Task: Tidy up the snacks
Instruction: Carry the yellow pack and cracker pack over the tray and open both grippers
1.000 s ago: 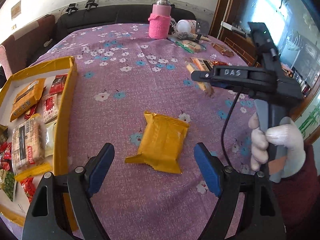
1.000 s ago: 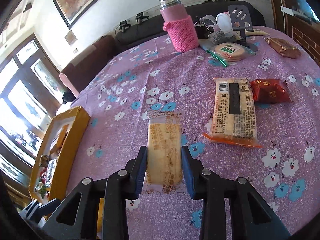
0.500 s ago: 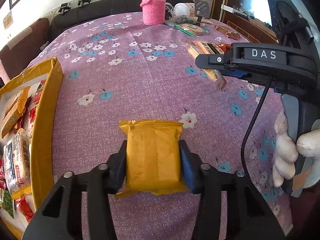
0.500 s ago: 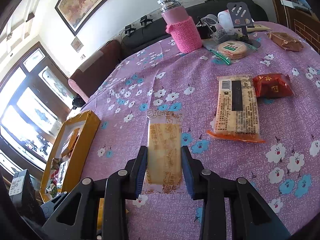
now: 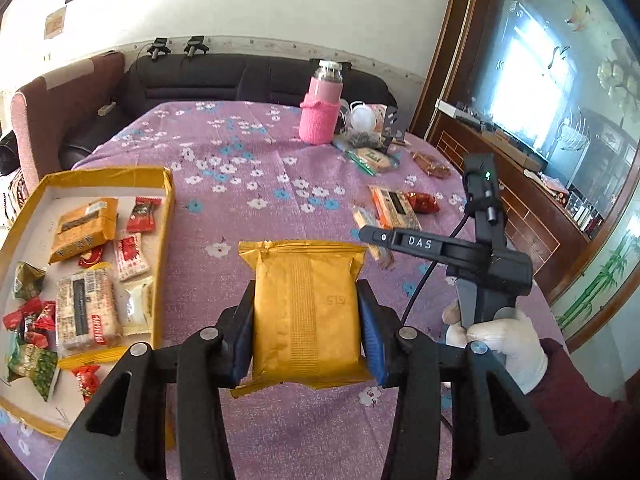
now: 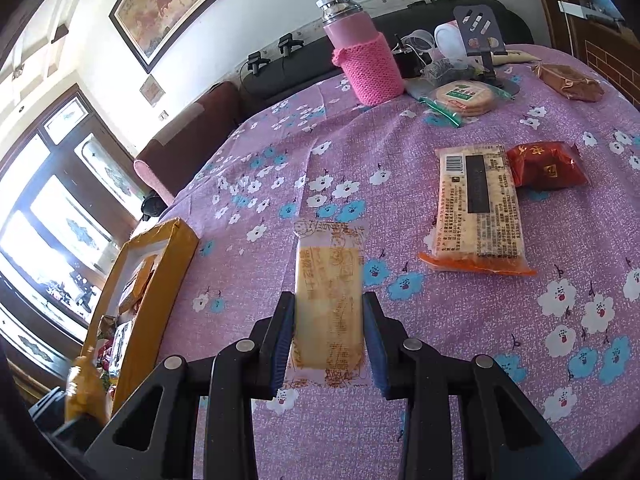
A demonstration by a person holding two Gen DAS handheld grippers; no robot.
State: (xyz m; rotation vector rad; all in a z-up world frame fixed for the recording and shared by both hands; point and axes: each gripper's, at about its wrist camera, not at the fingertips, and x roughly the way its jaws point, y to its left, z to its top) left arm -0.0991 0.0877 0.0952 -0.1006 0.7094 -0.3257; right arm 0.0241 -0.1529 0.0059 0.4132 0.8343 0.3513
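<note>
Both grippers are loaded: the left gripper (image 5: pixel 306 332) is clamped on a gold packet (image 5: pixel 306 308), the right gripper (image 6: pixel 329 334) on a pale cracker pack (image 6: pixel 329 304), long axis pointing away. The yellow box (image 5: pixel 165 216) sits off to the left, nearer the left one, so I'd guess that goes in first.

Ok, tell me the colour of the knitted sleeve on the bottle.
Pink knitted sleeve; clearest in the right wrist view.
</note>
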